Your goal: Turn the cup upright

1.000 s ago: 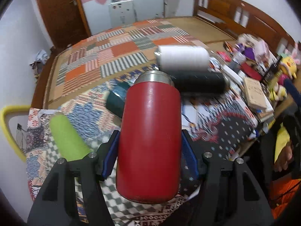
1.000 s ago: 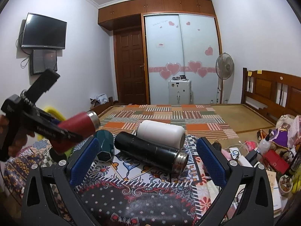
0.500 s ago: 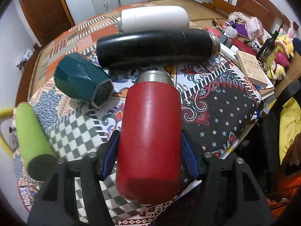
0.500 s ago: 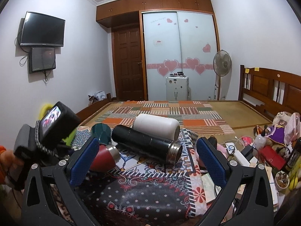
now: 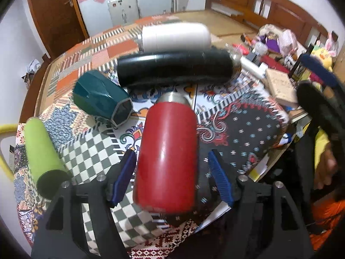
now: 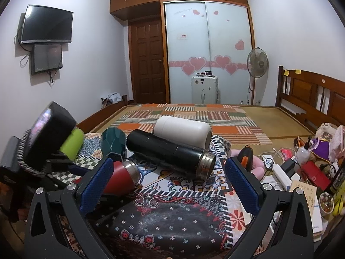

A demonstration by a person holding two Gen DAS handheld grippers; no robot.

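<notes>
A red cup [image 5: 168, 155] with a steel rim lies on its side on the patterned tablecloth [image 5: 248, 133]. It also shows in the right wrist view [image 6: 120, 177]. My left gripper [image 5: 172, 179] is open around it, with a gap on both sides between the blue pads and the cup. My right gripper [image 6: 170, 185] is open and empty, low over the table's front edge. A black flask [image 6: 170, 153], a white cup [image 6: 183, 130], a teal cup [image 6: 113, 142] and a green cup [image 6: 72, 143] also lie on their sides.
The table's right side holds clutter: books [image 6: 301, 196], a red box [image 6: 314, 176], bottles and cables. A patchwork mat [image 6: 194, 116] covers the floor beyond. A wooden bed frame [image 6: 312, 90] stands at the right.
My left gripper brought the red cup down onto the cloth and its jaws have opened off it. The right gripper has stayed open and nearly still.
</notes>
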